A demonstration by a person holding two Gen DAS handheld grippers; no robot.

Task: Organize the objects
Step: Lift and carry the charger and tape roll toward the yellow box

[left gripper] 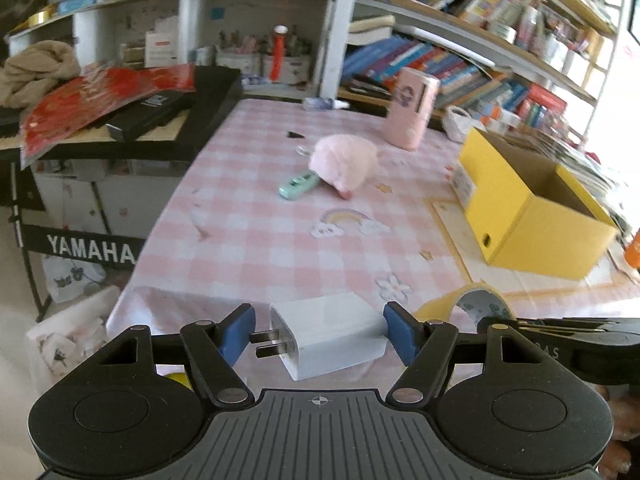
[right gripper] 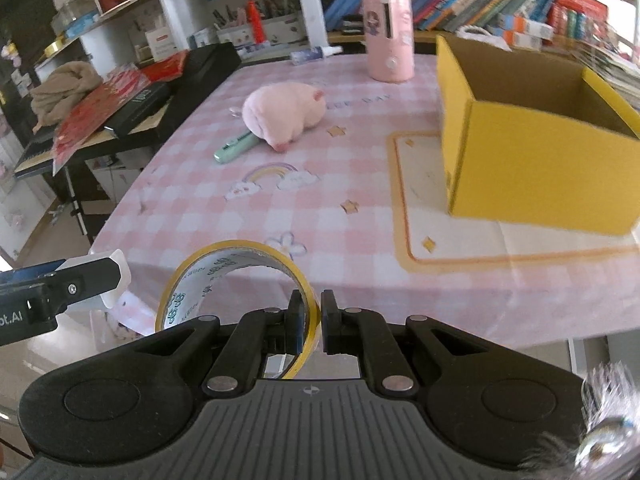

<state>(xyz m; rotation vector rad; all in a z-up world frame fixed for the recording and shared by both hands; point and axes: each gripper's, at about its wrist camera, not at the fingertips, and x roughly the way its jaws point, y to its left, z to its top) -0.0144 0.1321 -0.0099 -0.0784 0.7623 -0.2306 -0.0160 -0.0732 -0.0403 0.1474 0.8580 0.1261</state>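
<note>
My left gripper (left gripper: pixel 320 332) is shut on a white charger plug (left gripper: pixel 336 334): its prongs meet the left blue pad and its body meets the right one. It hangs over the near edge of the pink checked table (left gripper: pixel 256 240). My right gripper (right gripper: pixel 313 305) is shut on the wall of a yellow tape roll (right gripper: pixel 224 256), also near the table's front edge. The tape roll (left gripper: pixel 436 308) shows beside the charger in the left wrist view. An open yellow box (right gripper: pixel 540 168) stands on the right of the table and appears empty inside.
A pink plush toy (right gripper: pixel 280 114) lies mid-table on a mint green device (right gripper: pixel 236 146). A pink cylinder (right gripper: pixel 388 36) and a small bottle (right gripper: pixel 314 54) stand at the back. A cluttered keyboard stand (left gripper: pixel 92 252) is left of the table, with bookshelves (left gripper: pixel 460 60) behind.
</note>
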